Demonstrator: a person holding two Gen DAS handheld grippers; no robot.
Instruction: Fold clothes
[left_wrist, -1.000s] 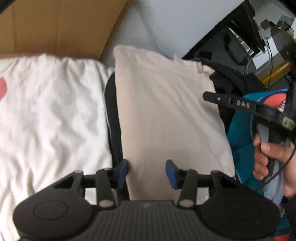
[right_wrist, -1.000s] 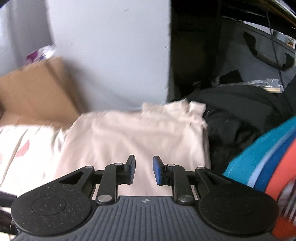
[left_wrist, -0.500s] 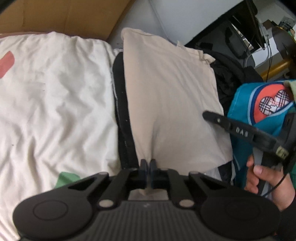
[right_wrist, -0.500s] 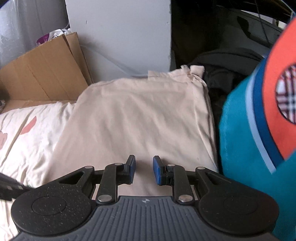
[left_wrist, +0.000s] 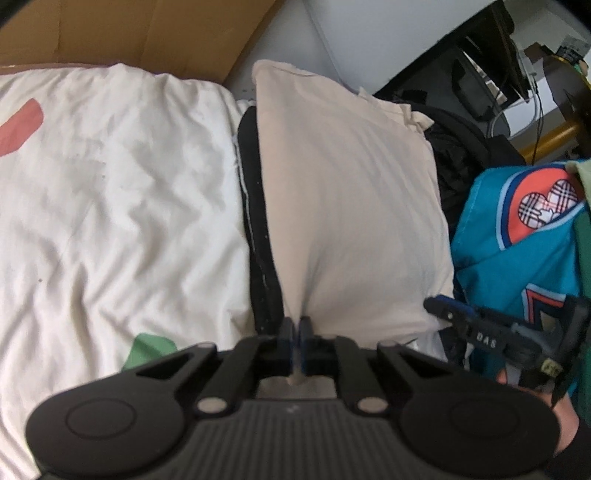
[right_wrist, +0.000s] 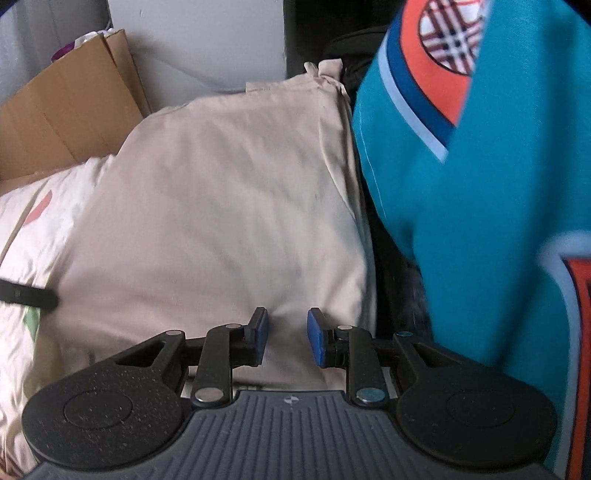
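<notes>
Your left gripper (left_wrist: 295, 334) is clamped on the near edge of the beige garment (left_wrist: 347, 206); open bedding (left_wrist: 110, 206) lies to its left, with a black strip (left_wrist: 258, 229) between. Your right gripper (right_wrist: 284, 334), jaws opening with beige cloth beneath and nothing pinched, has the teal jersey (right_wrist: 480, 184) crowding its right side. Beyond, the cardboard box (right_wrist: 66, 110) and grey wall (right_wrist: 207, 40) close off the far edge; dark clutter (left_wrist: 458, 158) blocks the far right.

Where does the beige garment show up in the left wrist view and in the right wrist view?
Left wrist: beige garment fills centre, near edge pinched.
Right wrist: it fills centre-left, ahead of the fingers.
Shared landmark: teal printed garment to its right.
</notes>
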